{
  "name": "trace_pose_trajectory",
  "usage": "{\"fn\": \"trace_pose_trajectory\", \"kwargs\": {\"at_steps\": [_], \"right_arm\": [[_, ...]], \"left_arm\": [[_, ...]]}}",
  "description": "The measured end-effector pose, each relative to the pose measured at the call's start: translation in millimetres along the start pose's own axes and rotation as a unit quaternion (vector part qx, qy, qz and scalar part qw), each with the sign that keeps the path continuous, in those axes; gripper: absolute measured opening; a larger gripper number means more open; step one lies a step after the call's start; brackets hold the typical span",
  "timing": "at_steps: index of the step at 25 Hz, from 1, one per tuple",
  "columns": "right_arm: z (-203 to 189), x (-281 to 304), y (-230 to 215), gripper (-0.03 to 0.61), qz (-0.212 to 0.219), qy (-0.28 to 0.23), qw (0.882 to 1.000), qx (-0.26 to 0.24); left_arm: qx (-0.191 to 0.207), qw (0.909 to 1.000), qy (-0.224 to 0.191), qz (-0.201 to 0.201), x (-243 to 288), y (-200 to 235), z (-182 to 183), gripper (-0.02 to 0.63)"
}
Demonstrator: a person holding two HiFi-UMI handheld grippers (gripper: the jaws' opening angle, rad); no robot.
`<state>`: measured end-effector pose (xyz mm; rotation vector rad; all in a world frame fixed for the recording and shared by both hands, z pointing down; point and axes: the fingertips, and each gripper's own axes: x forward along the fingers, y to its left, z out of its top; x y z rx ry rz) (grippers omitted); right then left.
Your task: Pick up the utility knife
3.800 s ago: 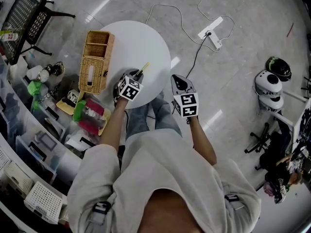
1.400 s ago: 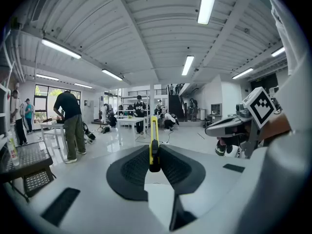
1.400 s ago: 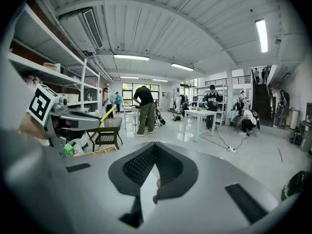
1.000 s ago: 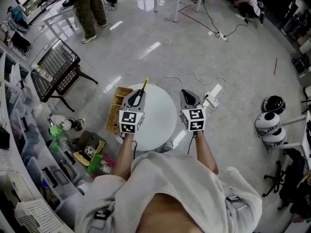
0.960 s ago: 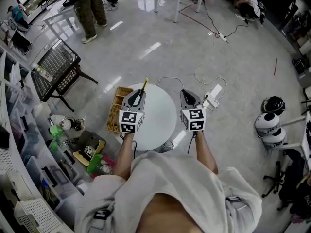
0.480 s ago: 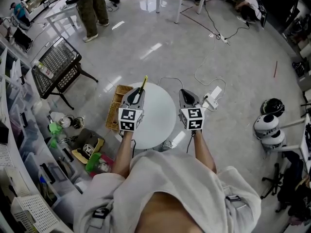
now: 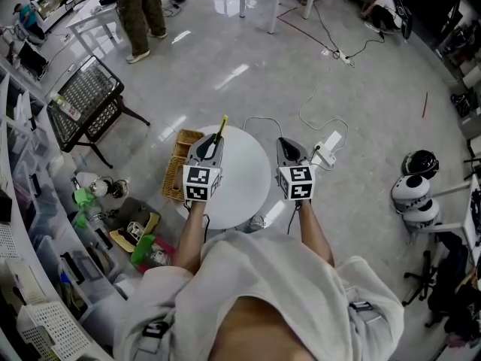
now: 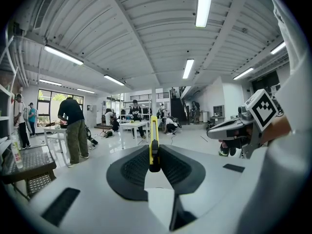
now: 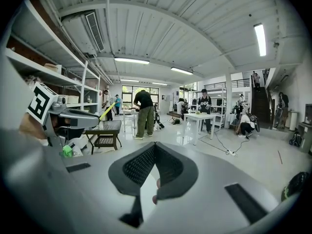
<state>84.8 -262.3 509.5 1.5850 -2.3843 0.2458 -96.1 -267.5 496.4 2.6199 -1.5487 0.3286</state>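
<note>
1. Head view: the left gripper (image 7: 213, 147), at centre frame, is clamped on the utility knife (image 7: 222, 128). The yellow body sticks out past the jaws toward the top of the frame, in the air over the round white table (image 7: 248, 183).
2. Left gripper view: the knife stands edge-on, pinched between both pads at mid-frame.
3. The right gripper (image 7: 285, 146), just right of centre, has its jaws closed together on nothing.
4. Judgement: the pick-up looks complete.
5. Next move calls for a firm, steady hold, since the thin body could pivot in the pads.
</note>
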Motion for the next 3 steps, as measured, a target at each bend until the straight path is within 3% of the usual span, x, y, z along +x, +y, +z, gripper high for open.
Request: {"fn": "trace_pose_trajectory", "kwargs": {"at_steps": [3], "right_arm": [[-4.1,1.9,-4.5,0.031,-0.004,0.001,1.0,-0.004]], "left_arm": [[-0.003,1.0,0.002,0.0,2.3,-0.7,-3.0,0.074]]}}
